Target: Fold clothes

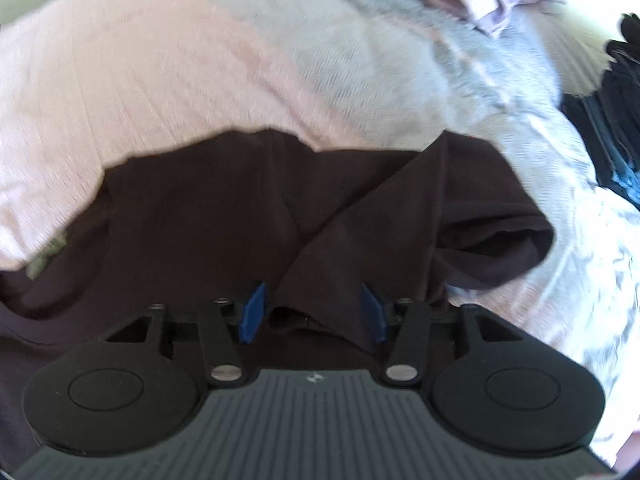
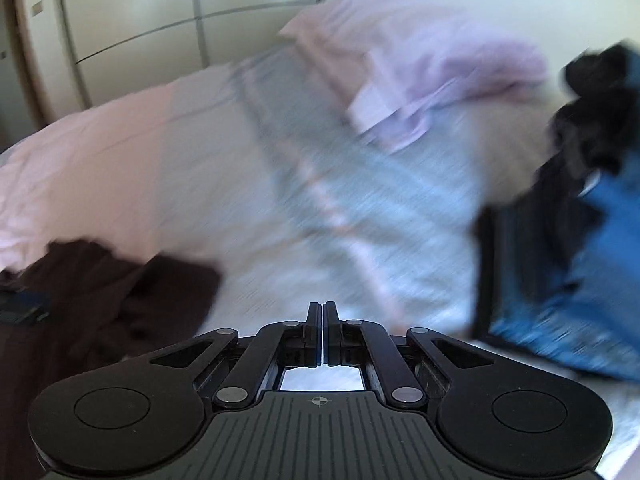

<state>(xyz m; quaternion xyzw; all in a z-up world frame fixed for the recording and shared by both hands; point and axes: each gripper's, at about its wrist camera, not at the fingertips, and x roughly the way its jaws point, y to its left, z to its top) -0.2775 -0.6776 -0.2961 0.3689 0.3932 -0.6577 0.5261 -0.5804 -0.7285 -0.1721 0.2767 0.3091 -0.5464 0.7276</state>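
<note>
A dark brown garment point(image 1: 200, 216) lies spread on the bed, with one flap folded diagonally across its middle. My left gripper point(image 1: 313, 312) hovers right over its near part, pointing steeply down. Its blue pads point(image 1: 254, 312) stand apart with a raised fold of the brown cloth between them, and I see no pad pressing on it. In the right wrist view the same garment point(image 2: 100, 292) sits at the lower left. My right gripper point(image 2: 322, 320) is shut with nothing between its fingers, above bare bedding to the right of the garment.
The bed cover point(image 1: 120, 80) is pale pink with grey-blue stripes. A lilac pillow or cloth point(image 2: 440, 76) lies at the head end. A pile of blue and black clothes point(image 2: 580, 240) sits to the right. Wardrobe doors point(image 2: 140, 20) stand beyond the bed.
</note>
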